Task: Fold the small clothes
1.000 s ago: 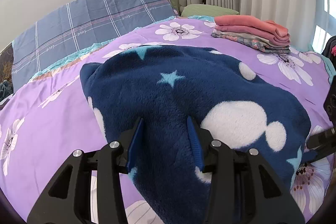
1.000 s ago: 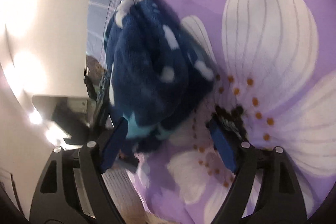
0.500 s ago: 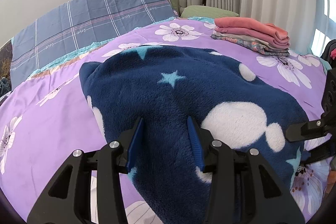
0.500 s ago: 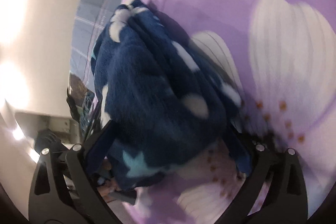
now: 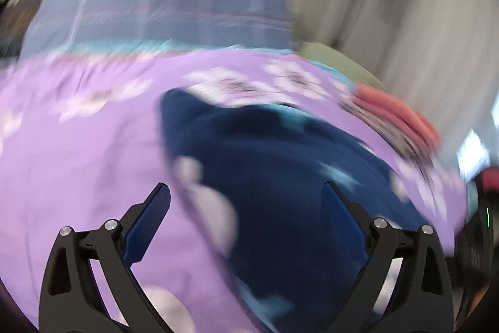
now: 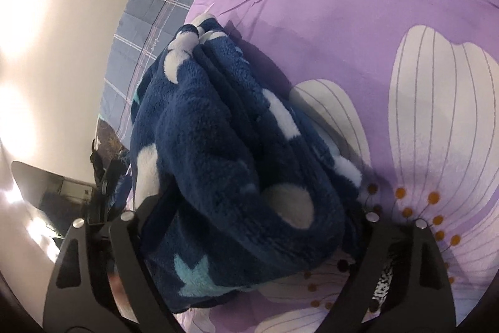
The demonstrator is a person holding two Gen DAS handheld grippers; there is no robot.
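A folded navy fleece garment (image 5: 274, 164) with white blobs and light blue stars lies on the purple flowered bedspread (image 5: 78, 152). The left wrist view is blurred. My left gripper (image 5: 246, 205) is open above the garment's near left edge and holds nothing. In the right wrist view the garment (image 6: 224, 152) is bunched thick between my right gripper's wide-spread jaws (image 6: 249, 223); its fingertips are hidden by the fleece.
A stack of folded pink and grey clothes (image 5: 396, 117) lies at the far right of the bed. A blue plaid pillow (image 5: 156, 14) and a green pillow (image 5: 336, 61) are at the headboard. Curtains hang behind.
My left gripper has opened, let go of the fleece and swung left. My right gripper has pushed further around the garment's thick edge.
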